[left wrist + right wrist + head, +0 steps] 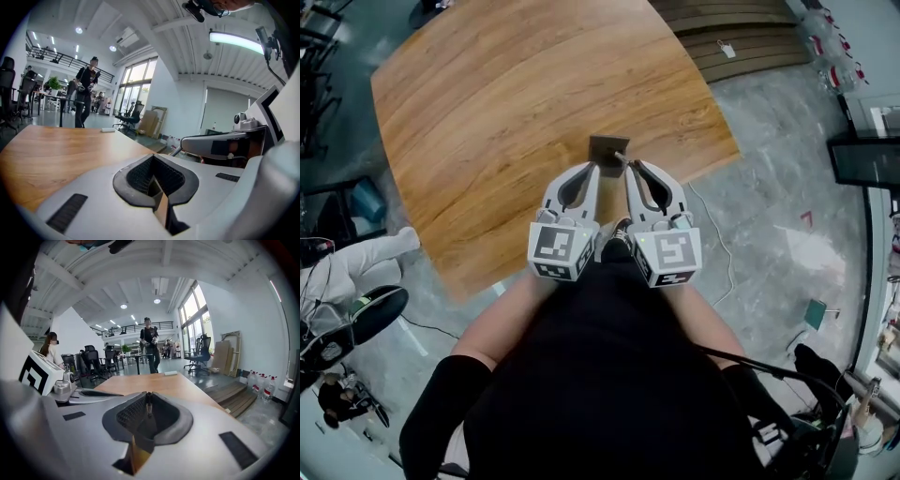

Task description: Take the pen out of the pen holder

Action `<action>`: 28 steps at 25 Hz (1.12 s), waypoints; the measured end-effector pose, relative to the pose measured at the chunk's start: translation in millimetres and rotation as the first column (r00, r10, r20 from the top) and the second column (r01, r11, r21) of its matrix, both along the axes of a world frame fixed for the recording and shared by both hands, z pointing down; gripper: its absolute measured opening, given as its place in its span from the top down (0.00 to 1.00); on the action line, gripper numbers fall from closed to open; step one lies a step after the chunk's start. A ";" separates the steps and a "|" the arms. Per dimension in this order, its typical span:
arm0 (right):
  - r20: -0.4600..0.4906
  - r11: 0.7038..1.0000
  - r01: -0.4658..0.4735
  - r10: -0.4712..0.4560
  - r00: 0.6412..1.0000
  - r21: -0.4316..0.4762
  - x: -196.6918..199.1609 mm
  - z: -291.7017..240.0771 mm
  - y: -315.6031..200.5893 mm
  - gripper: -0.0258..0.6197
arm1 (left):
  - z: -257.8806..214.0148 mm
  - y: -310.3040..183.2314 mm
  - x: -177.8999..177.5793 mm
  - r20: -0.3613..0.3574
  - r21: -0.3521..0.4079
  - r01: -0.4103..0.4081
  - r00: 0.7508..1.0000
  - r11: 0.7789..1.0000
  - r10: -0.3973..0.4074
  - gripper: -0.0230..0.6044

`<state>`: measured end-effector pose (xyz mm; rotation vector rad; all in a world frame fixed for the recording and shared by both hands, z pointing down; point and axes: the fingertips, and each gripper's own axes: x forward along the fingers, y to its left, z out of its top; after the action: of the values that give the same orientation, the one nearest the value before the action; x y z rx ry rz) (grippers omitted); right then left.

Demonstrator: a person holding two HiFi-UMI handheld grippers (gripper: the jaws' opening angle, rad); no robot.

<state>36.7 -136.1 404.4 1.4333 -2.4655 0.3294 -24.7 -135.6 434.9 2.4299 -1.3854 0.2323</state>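
head view shows a dark square pen holder [605,147] near the edge of the wooden table [487,112], with a slim pen [622,155] standing out of it. the pen is judged light, stiff and smooth, best taken by its exposed upper shaft. the left gripper [593,170] and right gripper [632,167] are held just beside the holder, jaws together on nothing. little room is left between them, and the holder may tip.

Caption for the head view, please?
Left hand-held gripper and right hand-held gripper meet at a pen holder on a table, right one gripping the pen.
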 end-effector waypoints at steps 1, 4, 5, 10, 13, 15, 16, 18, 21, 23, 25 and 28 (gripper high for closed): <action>-0.002 1.000 0.001 -0.001 1.000 0.010 -0.5 -4.4 2.0 0.90 | -3.8 0.3 -0.6 0.001 0.009 0.001 1.000 1.000 -0.001 0.95; -0.009 0.999 0.005 -0.004 1.000 0.034 -1.1 -14.7 7.6 0.90 | -14.8 0.6 -2.4 0.005 0.033 0.007 1.000 0.999 -0.007 0.95; -0.009 0.999 0.005 -0.005 1.000 0.040 -0.8 -17.3 9.1 0.90 | -17.9 1.1 -3.0 0.006 0.038 0.010 1.000 0.999 -0.010 0.95; -0.020 0.999 0.005 -0.004 1.000 0.045 0.7 -19.8 10.3 0.90 | -22.4 4.7 -4.0 0.007 0.037 0.013 1.000 0.999 -0.013 0.95; -0.021 1.000 0.007 -0.007 1.000 0.029 -0.7 -10.7 9.6 0.90 | -17.4 9.3 -5.9 0.013 0.024 0.018 1.000 1.000 -0.018 0.95; -0.021 1.000 0.008 -0.007 1.000 0.015 -1.0 -2.6 7.5 0.90 | -13.8 11.2 -7.2 0.015 0.015 0.020 1.000 1.000 -0.020 0.95; -0.022 1.000 0.007 -0.007 1.000 0.008 -0.8 2.0 5.5 0.90 | -11.6 11.1 -7.7 0.016 0.011 0.021 1.000 1.000 -0.021 0.95; -0.027 1.000 0.004 -0.005 1.000 -0.008 -0.2 13.9 0.7 0.90 | -5.7 9.7 -9.0 0.018 -0.001 0.023 1.000 1.000 -0.023 0.95; -0.033 0.999 0.006 -0.007 0.999 -0.049 0.1 37.2 -5.4 0.90 | 6.8 8.0 -9.5 0.024 -0.022 0.023 0.999 0.999 -0.022 0.95; -0.039 0.997 0.012 -0.016 0.999 -0.079 -0.4 54.0 -8.2 0.90 | 16.1 6.7 -8.6 0.023 -0.034 0.019 1.000 0.999 -0.018 0.95; -0.042 0.994 0.018 -0.023 0.999 -0.107 -1.3 71.1 -12.2 0.90 | 27.1 2.7 -8.4 0.026 -0.049 0.018 1.000 0.999 -0.017 0.95; -0.044 0.989 0.024 -0.030 0.999 -0.147 -3.6 95.7 -16.5 0.90 | 44.5 -4.2 -11.2 0.033 -0.080 0.029 0.999 0.996 -0.027 0.95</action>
<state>33.2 -152.6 500.1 1.3317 -2.3687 0.4562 -35.8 -139.9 479.4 2.3490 -1.3949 0.3151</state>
